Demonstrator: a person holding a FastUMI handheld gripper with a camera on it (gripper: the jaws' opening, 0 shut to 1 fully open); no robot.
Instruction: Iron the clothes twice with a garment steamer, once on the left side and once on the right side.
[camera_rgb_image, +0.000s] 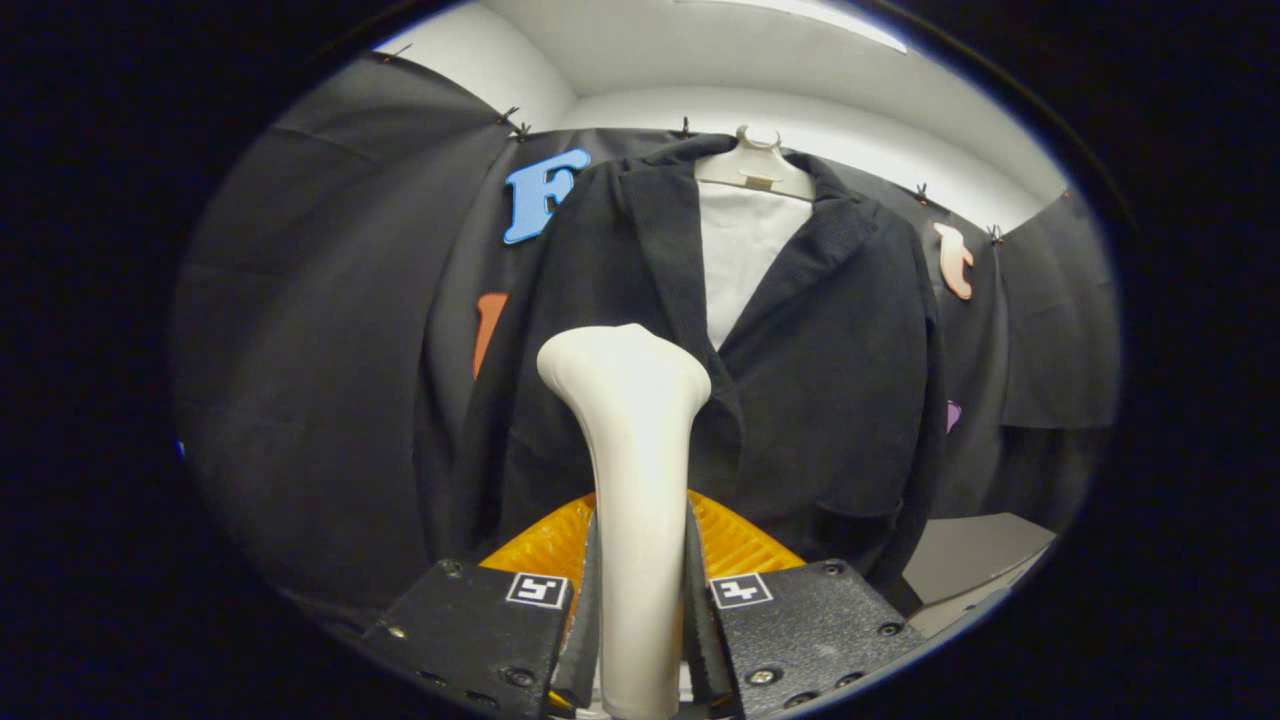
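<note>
The claw (640, 600) grips the steamer (632, 480) handle (its nozzle face hidden), before the jacket (830, 380).

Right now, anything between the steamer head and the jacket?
Gripper view: nothing. The gripper is shut on the garment steamer, whose head stands before the black jacket; contact unclear.

Steamer (632, 480) hides part of jacket (800, 380) front.

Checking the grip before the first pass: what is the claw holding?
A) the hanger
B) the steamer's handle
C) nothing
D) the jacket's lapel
B: both fingers of the claw press on the white steamer, whose head points at the dark jacket on its hanger.
</note>
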